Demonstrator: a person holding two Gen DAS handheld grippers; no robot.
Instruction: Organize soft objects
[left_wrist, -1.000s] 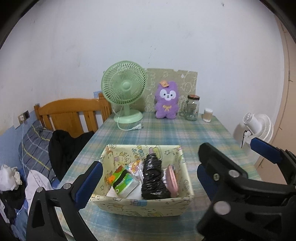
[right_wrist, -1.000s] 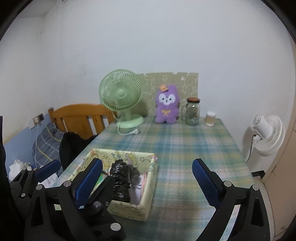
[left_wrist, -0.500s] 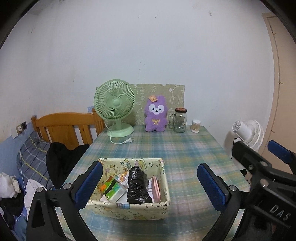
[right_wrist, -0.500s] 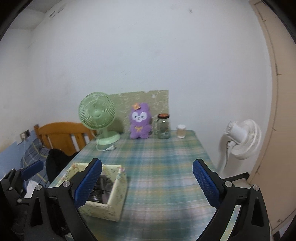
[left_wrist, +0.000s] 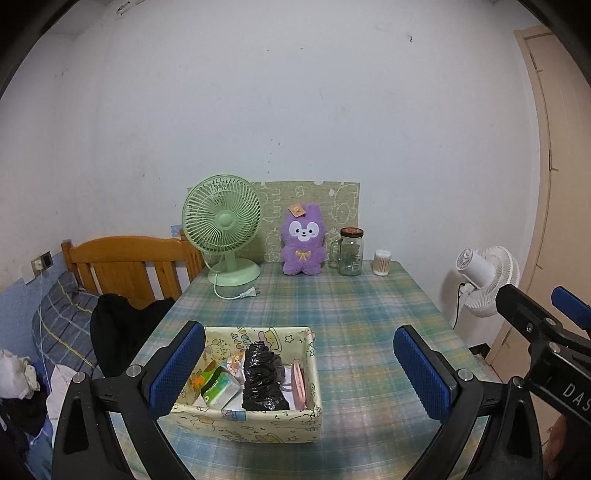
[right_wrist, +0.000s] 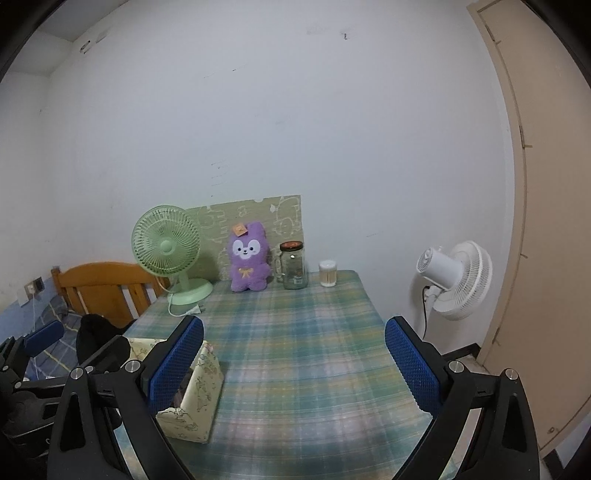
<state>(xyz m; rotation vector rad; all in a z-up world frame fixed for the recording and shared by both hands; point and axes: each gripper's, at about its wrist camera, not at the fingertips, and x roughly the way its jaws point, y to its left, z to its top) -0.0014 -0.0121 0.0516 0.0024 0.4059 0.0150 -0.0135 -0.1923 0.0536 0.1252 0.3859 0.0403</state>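
Plaid tabletop (left_wrist: 351, 310) fills most of it. Near the front edge sits the patterned fabric box (left_wrist: 258, 417), stuffed with a black bag (left_wrist: 264, 380), a green tissue pack (left_wrist: 219, 387) and something pink, maybe a pouch. Purple plush (left_wrist: 303, 240) sits upright at the far edge by the green fan (left_wrist: 221, 221). Left gripper (left_wrist: 299, 369) and right gripper (right_wrist: 293, 363) both spread wide, holding nothing.

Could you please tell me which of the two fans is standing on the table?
The green desk fan, beside the purple plush toy; the white fan stands off the table's right edge.
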